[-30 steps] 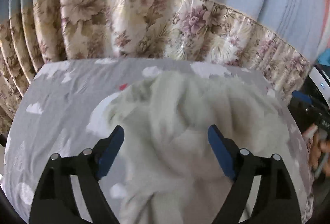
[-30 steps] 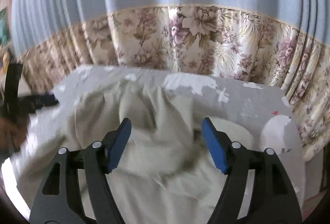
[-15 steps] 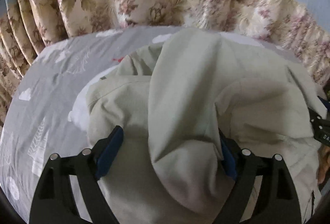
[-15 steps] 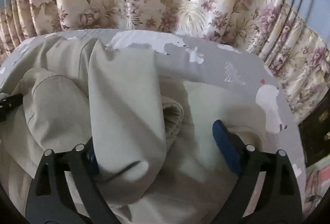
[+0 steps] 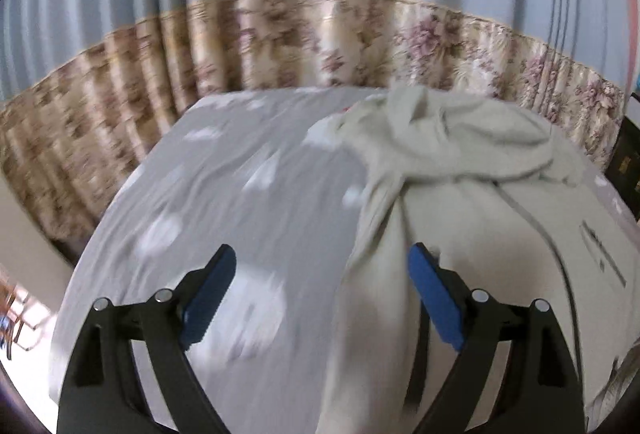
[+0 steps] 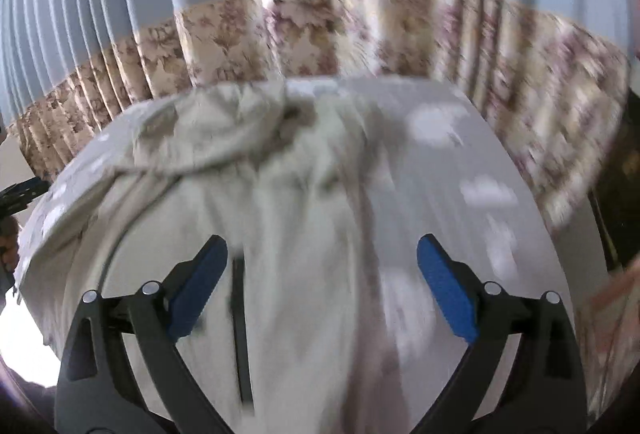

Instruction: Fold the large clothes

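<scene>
Layout step: pale jacket (image 5: 460,170) lies rumpled on the grey bed sheet (image 5: 240,194), bunched at its curtain end; left gripper (image 5: 320,294) spread wide, empty, right gripper (image 6: 320,286) just opened wide, gripping nothing; next likely needs regrasping edges to flatten.

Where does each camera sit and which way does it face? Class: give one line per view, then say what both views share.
Left wrist: on the left gripper, facing forward and down over the grey bed sheet; its open fingers show, the cream jacket right.
Right wrist: on the right gripper, same heading; open fingers straddle the jacket.
Shared: jacket, sheet, floral curtain.
</scene>
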